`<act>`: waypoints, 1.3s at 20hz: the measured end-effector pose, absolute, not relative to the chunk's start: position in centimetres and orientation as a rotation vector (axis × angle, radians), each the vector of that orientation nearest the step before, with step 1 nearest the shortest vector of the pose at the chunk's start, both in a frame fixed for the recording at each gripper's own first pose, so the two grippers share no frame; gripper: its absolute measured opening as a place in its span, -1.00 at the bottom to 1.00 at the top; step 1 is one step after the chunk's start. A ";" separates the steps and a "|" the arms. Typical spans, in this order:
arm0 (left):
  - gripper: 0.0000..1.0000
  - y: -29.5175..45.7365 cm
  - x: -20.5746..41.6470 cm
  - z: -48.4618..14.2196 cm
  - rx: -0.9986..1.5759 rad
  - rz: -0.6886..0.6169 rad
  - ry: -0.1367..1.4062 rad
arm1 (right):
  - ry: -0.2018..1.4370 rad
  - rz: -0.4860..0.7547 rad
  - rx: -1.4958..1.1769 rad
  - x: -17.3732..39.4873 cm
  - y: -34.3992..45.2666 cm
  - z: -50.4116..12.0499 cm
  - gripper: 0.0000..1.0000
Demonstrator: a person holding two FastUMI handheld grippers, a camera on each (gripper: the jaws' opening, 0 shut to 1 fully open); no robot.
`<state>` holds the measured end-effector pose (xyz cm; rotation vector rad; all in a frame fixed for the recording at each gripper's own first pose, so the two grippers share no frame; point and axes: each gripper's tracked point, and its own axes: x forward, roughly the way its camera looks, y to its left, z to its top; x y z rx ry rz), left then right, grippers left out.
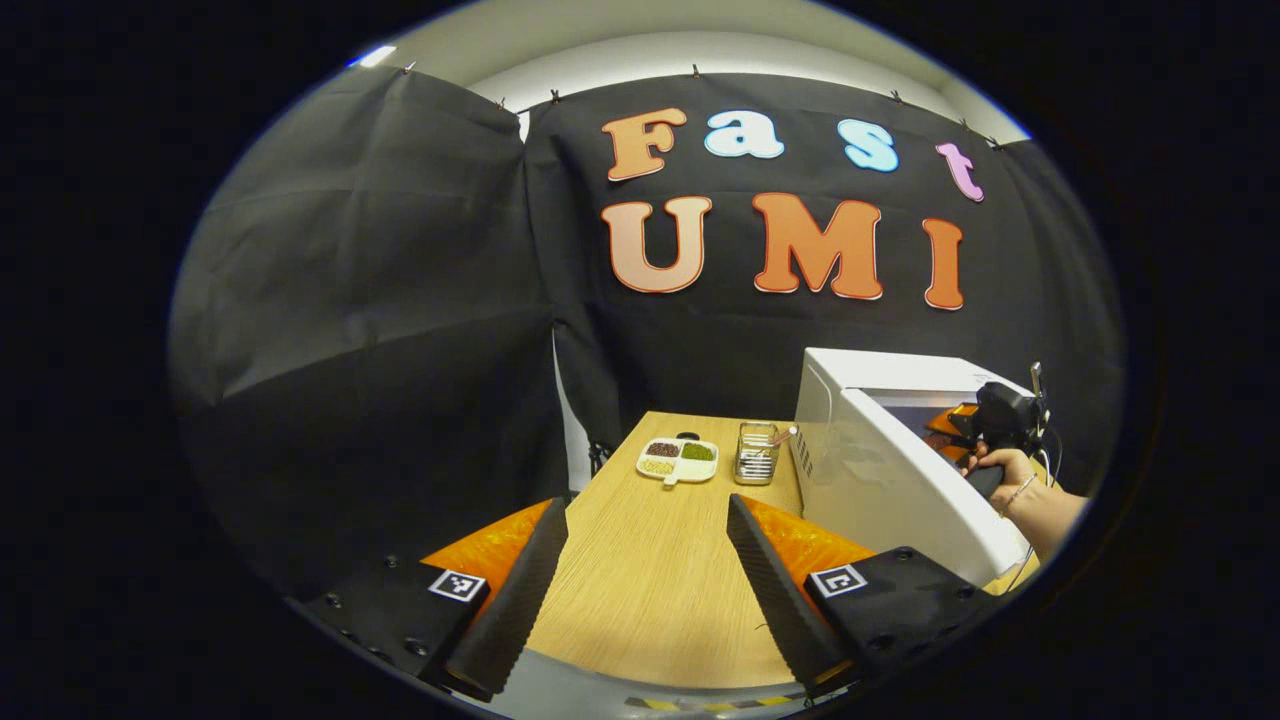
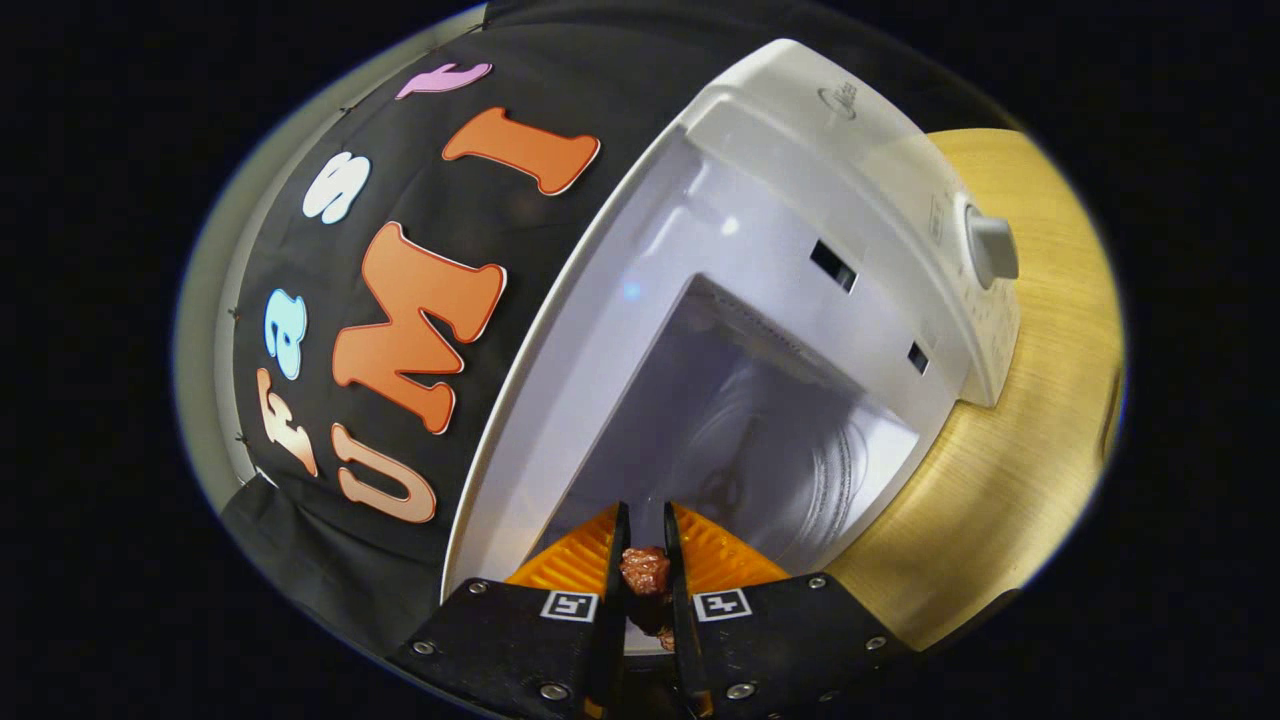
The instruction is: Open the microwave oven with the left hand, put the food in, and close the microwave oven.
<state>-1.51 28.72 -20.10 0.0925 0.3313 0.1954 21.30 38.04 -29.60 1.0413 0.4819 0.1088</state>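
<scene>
The white microwave (image 1: pixel 880 368) stands at the right of the wooden table (image 1: pixel 650 590) with its door (image 1: pixel 890 490) swung open towards me. My left gripper (image 1: pixel 646 505) hovers open over the table, left of the door, holding nothing. A hand (image 1: pixel 1005 468) holds my right gripper (image 1: pixel 985 420) at the microwave's opening. In the right gripper view, the right gripper (image 2: pixel 645 512) is shut on a small reddish-brown piece of food (image 2: pixel 645 570), just in front of the white cavity and its glass turntable (image 2: pixel 800 450).
At the table's far end lie a white divided plate (image 1: pixel 678 460) with grains and a glass jar (image 1: pixel 757 452) beside the microwave. A control knob (image 2: pixel 990 248) sits on the microwave's front panel. Black cloth walls close in the back and left.
</scene>
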 end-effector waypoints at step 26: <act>0.93 27.5 -4.0 -21.9 0.046 0.175 0.346 | 0.331 0.055 0.338 18.7 33.0 -28.3 0.88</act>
